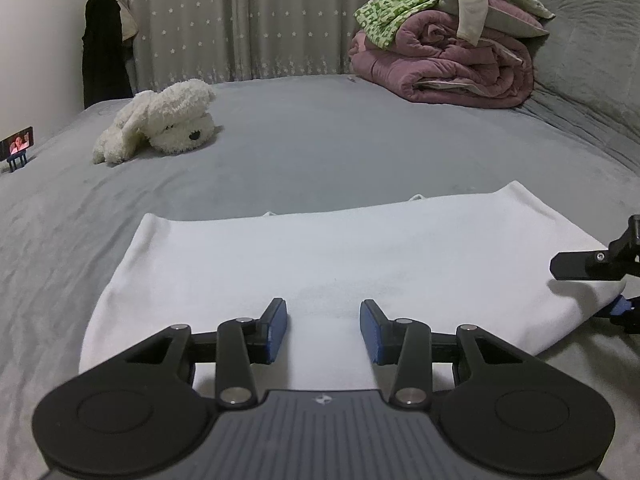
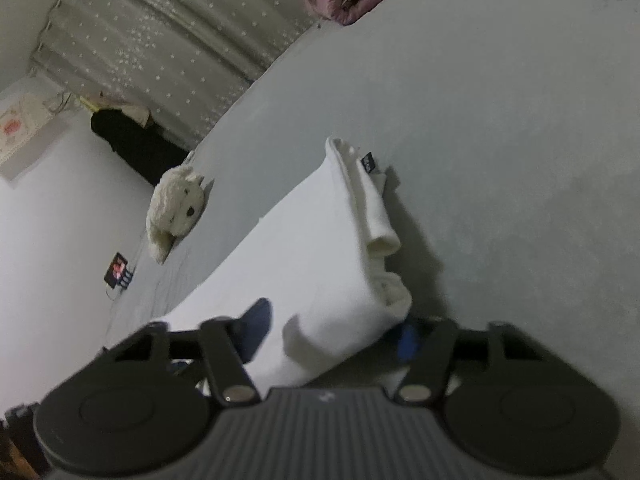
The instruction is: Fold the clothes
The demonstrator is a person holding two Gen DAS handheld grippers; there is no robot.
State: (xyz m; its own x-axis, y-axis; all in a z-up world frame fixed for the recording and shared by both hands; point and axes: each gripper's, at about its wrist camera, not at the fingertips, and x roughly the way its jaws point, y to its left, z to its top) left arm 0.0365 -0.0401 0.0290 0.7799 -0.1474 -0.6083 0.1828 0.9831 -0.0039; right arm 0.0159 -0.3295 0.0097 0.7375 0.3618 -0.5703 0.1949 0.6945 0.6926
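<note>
A white garment [image 1: 320,264] is seen spread flat on a grey bed [image 1: 320,140], folded into a broad band whose near edge lies close to both cameras. In the left wrist view, the left hand-held gripper [image 1: 323,330] is held low over the near middle of that cloth; its blue pads [image 1: 278,330] are parted to a moderate gap, the white fabric is seen between and beneath them, and nothing is pinched. At the right edge of the same view, the right hand-held gripper [image 1: 596,280] is found at the garment's right end, one black finger above the cloth and a blue pad below it. In the right wrist view, the right hand-held gripper [image 2: 334,330] is placed around a bunched, folded edge of the white garment [image 2: 304,264], with one blue pad [image 2: 256,322] on each side of the fabric; that view is blurred, so whether the cloth is actually pressed cannot be told. A dark label [image 2: 369,162] is seen at the garment's far corner. Farther back on the bed, a white plush dog [image 1: 160,122] is laid on its side, and a mauve folded quilt [image 1: 444,64] topped with piled clothes [image 1: 400,4] is set near a star-patterned curtain [image 1: 224,20].
</note>
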